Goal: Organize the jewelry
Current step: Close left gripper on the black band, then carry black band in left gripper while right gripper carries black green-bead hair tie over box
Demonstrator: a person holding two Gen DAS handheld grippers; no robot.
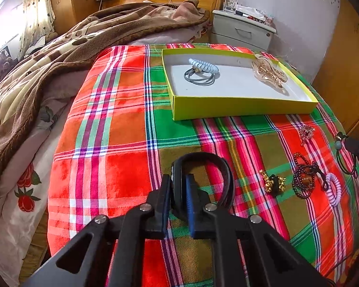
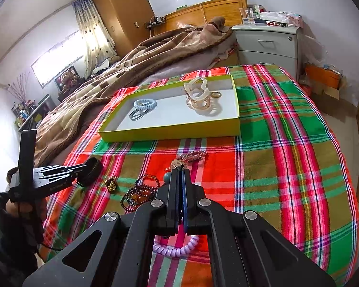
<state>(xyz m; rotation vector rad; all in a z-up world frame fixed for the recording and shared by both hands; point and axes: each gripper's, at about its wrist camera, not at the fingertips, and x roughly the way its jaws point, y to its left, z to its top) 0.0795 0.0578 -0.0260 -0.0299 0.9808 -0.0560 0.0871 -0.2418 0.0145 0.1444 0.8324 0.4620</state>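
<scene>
My left gripper (image 1: 178, 179) is shut on a black bangle (image 1: 203, 160) and holds it above the plaid cloth; it also shows in the right wrist view (image 2: 93, 169). My right gripper (image 2: 179, 174) is shut on a thin black hair tie with a grey-blue bead (image 2: 167, 177), seen in the left wrist view (image 1: 338, 144) at the right edge. A yellow-green box (image 1: 239, 108) holds a pale blue coil tie (image 1: 203, 65), grey ties and clear claw clips (image 1: 268, 71). On the cloth lie a dark bead bracelet (image 1: 304, 179), a gold-black piece (image 1: 274, 183), a lilac coil tie (image 1: 333, 189) and a pink clip (image 1: 306, 131).
The plaid cloth (image 1: 122, 143) covers the foot of a bed. A brown blanket (image 1: 47, 67) is heaped to the left. A grey nightstand (image 1: 241, 31) stands behind the box, a wooden wardrobe (image 1: 347, 71) to the right.
</scene>
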